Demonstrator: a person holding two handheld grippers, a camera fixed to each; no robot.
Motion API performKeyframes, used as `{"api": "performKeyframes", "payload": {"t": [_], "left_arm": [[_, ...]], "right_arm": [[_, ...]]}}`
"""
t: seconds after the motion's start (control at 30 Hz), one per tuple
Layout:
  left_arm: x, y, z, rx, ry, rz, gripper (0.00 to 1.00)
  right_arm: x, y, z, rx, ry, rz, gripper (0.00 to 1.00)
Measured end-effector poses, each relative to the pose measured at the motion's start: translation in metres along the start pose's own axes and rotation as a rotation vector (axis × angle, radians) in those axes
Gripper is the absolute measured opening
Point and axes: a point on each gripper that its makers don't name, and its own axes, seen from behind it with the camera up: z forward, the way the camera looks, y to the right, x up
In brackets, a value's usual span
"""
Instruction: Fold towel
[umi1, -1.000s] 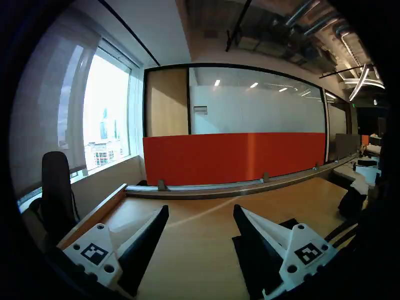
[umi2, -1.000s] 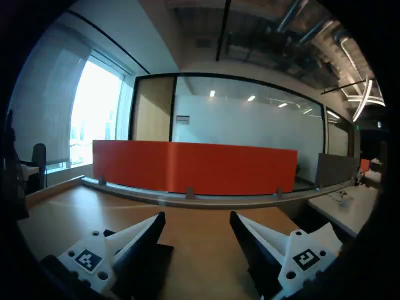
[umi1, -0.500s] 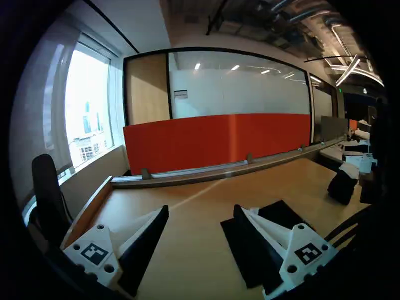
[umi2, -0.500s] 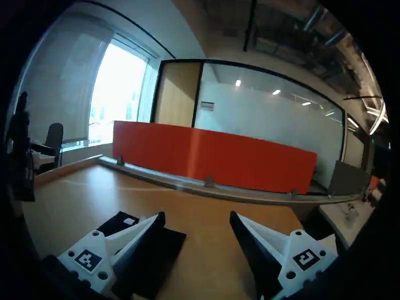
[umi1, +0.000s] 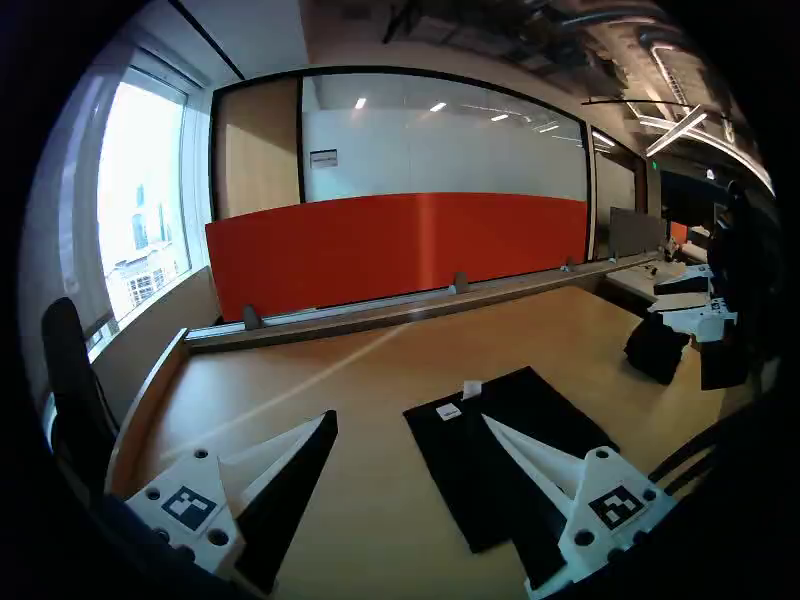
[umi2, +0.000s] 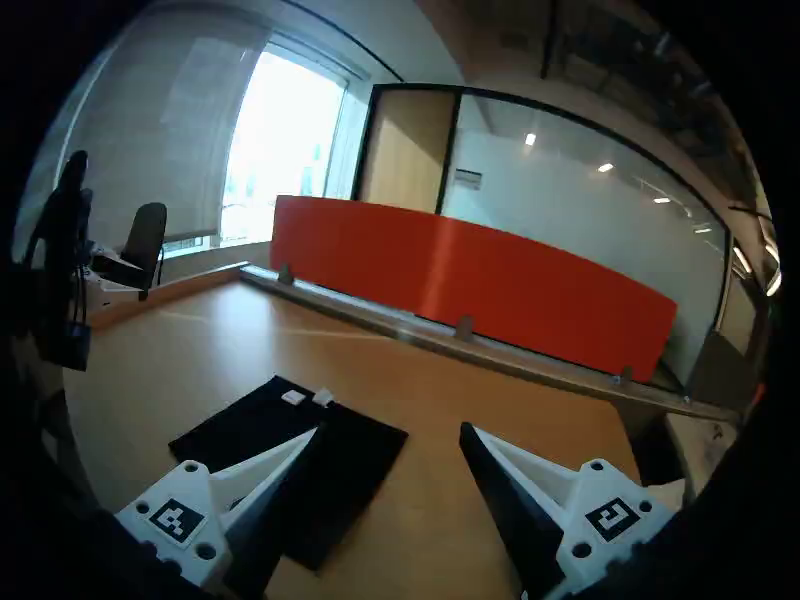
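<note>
Approach stage: black towel (umi1: 470, 450) lies flat on the desk (umi1: 300, 380), lower centre of frame; left gripper (umi1: 408, 420) and right gripper (umi2: 395, 430) hover wide open, empty, and should next descend to an edge.

The towel (umi1: 510, 440) is showing plain black, and two small white tags (umi1: 471, 389) are standing out against it near its far edge. The desk (umi1: 350, 370) under it is glowing a warm light-wood tan, with a paler streak running slantwise across it. Along the desk's far edge a grey rail (umi1: 400, 308) is carrying a flat orange-red divider panel (umi1: 400, 245). The left gripper (umi1: 405, 420) and the right gripper (umi2: 393, 430) are both showing white fingers (umi1: 560, 475) with black inner faces, and each finger is bearing a black-and-white square marker (umi1: 188, 507). Off the desk's left edge, an office chair (umi1: 65, 380) is showing black.
</note>
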Motion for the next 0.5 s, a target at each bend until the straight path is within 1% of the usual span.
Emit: {"api": "performKeyframes", "payload": {"t": [0.17, 0.27, 0.5], "left_arm": [[-0.01, 0.01, 0.003, -0.039, -0.027, 0.034, 0.96], [-0.019, 0.014, 0.005, -0.055, -0.047, 0.046, 0.96], [-0.037, 0.021, 0.011, -0.075, -0.072, 0.05, 0.96]], "right_arm": [[-0.01, -0.01, 0.003, 0.046, -0.031, -0.027, 1.0], [-0.015, -0.014, 0.005, 0.062, -0.045, -0.031, 1.0], [-0.034, -0.02, 0.013, 0.083, -0.077, -0.026, 1.0]]}}
